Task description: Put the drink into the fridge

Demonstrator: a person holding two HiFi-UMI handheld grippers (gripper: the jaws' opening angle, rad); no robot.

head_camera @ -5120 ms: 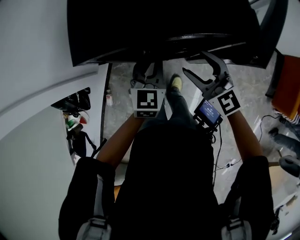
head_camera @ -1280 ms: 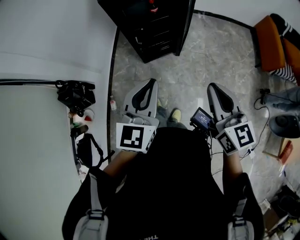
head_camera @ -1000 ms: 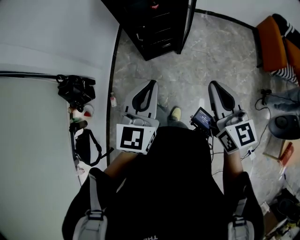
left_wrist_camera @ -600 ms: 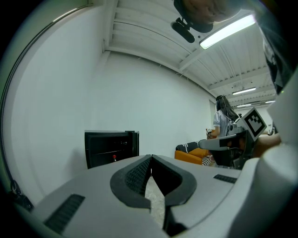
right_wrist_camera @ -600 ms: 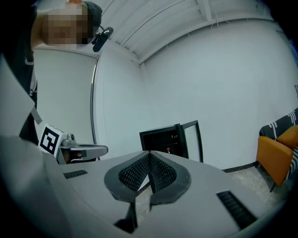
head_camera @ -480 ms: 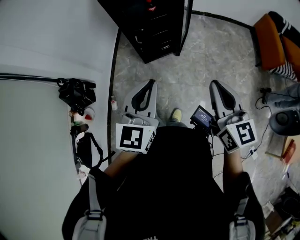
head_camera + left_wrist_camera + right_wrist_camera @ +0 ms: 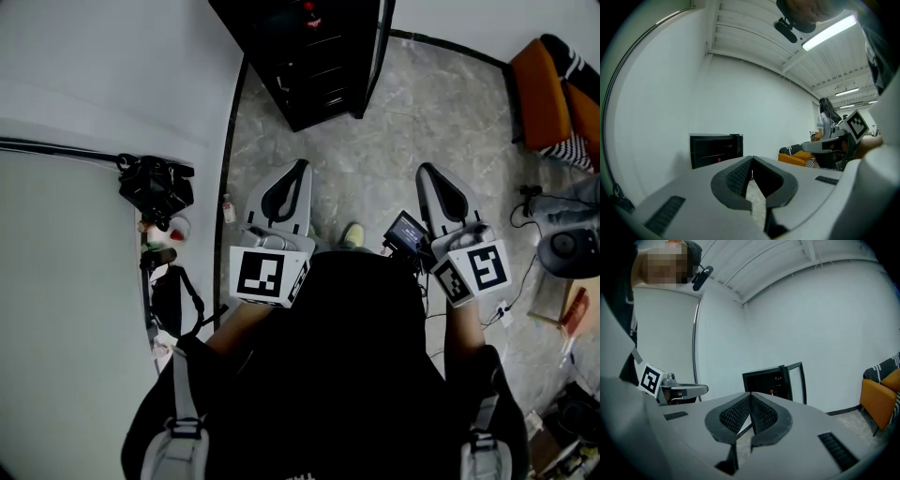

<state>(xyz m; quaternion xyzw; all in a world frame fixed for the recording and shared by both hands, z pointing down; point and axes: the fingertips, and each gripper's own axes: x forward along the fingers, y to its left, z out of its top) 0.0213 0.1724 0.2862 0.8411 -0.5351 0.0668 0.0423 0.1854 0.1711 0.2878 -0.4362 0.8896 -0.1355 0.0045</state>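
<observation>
Well, left claw [image 7: 298,167] and right claw [image 7: 424,171] are pinched shut, empty — the fridge [image 7: 314,66] at twelve o'clock stands open, and its door [image 7: 374,54] could be forgotten, leaking cold.

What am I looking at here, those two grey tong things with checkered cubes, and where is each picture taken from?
A person stands holding a hand-held gripper in each hand: the left hand-held gripper and the right hand-held gripper. The head view looks down from a camera on their head. The other two views ride on each one, looking along its jaws. Both are shut and hold nothing. Ahead on the stone floor stands a black fridge with its door open.
</observation>
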